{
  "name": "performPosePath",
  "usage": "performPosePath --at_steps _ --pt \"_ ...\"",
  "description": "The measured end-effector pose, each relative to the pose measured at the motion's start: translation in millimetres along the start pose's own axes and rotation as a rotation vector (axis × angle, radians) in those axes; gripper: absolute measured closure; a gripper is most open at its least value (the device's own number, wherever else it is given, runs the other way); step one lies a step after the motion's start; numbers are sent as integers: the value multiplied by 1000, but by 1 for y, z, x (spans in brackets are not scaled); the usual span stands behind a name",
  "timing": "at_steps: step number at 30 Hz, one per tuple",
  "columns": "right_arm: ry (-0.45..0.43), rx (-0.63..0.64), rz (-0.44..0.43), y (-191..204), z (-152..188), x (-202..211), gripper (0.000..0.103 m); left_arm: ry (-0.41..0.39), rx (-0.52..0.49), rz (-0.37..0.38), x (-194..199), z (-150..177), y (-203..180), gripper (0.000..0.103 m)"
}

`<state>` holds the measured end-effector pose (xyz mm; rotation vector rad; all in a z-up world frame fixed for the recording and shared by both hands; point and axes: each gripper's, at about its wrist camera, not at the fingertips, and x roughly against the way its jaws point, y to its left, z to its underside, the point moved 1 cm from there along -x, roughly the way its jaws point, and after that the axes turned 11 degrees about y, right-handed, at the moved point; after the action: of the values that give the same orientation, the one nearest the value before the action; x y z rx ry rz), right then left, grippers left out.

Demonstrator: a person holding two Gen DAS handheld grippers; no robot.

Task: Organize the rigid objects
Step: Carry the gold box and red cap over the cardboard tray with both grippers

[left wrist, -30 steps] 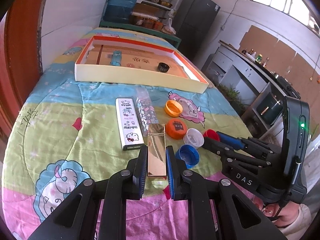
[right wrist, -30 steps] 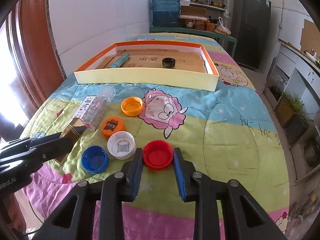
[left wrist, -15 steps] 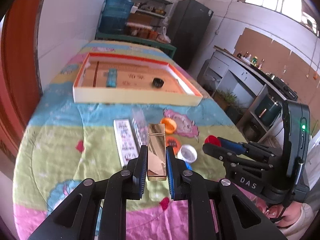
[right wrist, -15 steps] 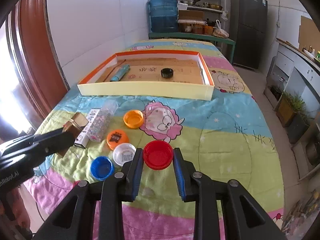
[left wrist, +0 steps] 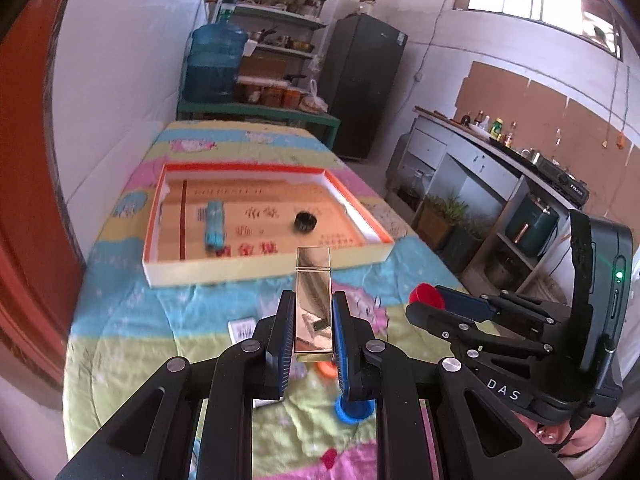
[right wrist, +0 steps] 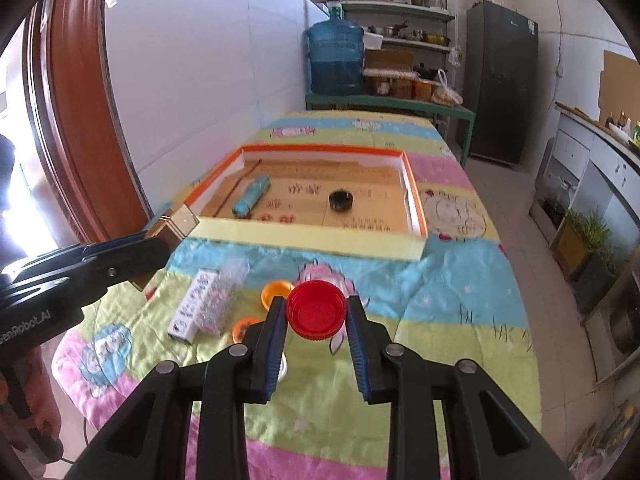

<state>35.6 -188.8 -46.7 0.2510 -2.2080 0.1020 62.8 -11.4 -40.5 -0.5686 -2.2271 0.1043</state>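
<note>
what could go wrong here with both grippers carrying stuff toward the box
The right gripper pinches the red cap only by its rim near the tips of the fingers, so it could pop out. The gold box sticks far past the left gripper and could catch the near wall of the tray. The two loads ride close together and might bump.

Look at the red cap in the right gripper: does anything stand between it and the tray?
Nothing visible does. The red cap is held clear of the quilt in the right gripper. Only bare quilt and the tray's low near wall lie ahead; the orange cap sits lower, to the left.
</note>
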Motion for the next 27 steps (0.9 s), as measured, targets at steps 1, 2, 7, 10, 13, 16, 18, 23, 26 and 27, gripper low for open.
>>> performPosePath --at_steps 1,2,7,10,13,16,18,23,26,27 --pt "-6 2 1 0 -2 2 73 -7 -8 -2 2 -6 -1 85" --pt "-19 7 5 -1 -7 5 73 -13 -12 -2 4 -10 -2 85" --pt "-69 19 17 -4 -26 17 73 -36 -31 7 11 -34 -4 85" --pt "-94 26 29 -6 -38 22 73 -49 -53 2 14 -47 -5 85" --pt "-113 36 46 -7 -48 27 73 -65 -71 -2 17 -60 -5 85" --pt "-127 43 55 -10 -59 27 73 -67 -69 8 16 -72 -2 85" --pt "-130 42 51 -13 -64 26 73 -69 -69 9 14 -80 -1 85" --pt "-136 34 34 -20 -81 19 73 -90 -77 -8 6 -103 1 85" --pt "-153 31 34 -23 -94 16 73 -103 -73 -13 0 -119 3 85" --pt "-159 30 33 -25 -99 15 73 -106 -70 -13 -2 -125 4 85"
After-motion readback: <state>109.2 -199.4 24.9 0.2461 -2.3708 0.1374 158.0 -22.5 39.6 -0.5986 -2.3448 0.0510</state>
